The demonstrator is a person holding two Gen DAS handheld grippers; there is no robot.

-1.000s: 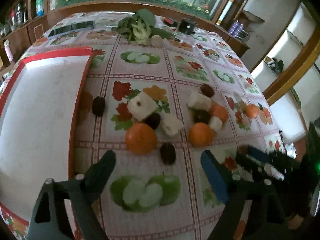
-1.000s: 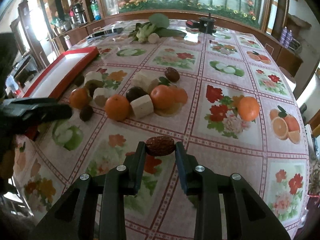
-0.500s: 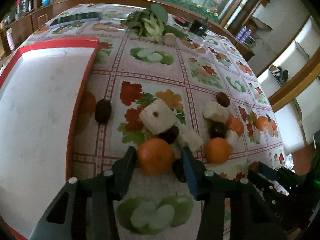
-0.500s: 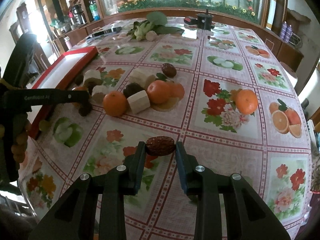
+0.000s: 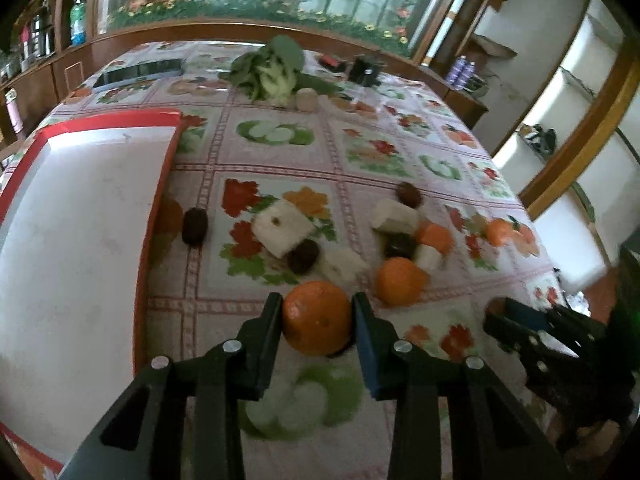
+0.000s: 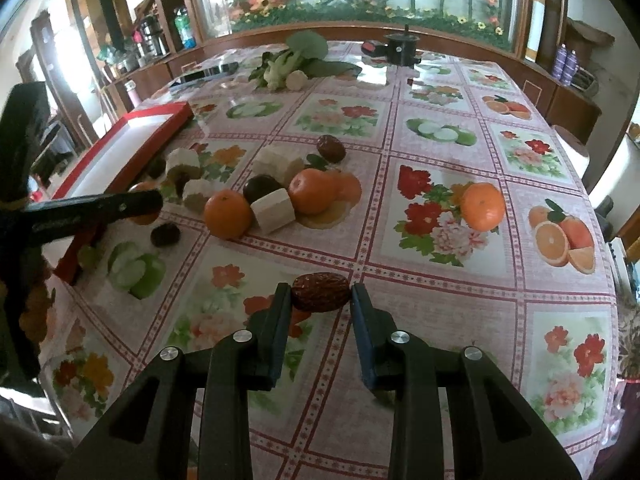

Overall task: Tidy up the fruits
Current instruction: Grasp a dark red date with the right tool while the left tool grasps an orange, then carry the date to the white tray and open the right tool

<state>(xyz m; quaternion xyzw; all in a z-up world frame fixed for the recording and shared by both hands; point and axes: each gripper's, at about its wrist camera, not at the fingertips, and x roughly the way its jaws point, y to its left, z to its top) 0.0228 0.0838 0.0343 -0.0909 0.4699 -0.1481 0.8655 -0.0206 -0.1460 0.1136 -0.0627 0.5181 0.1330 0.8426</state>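
Note:
My left gripper is shut on an orange low over the tablecloth, beside the red tray with its white floor. My right gripper is shut on a brown date, held above the cloth. More oranges, white cube pieces and dark dates lie in a loose group on the table. One orange sits apart to the right. The left gripper's finger shows at the left of the right wrist view.
Leafy greens and a small black device lie at the far end of the table. A dark flat object lies far left. Wooden cabinets and shelves surround the table.
My left gripper moved forward and closed around the near orange, which it now holds. My right gripper stayed shut on the date, nearly still.

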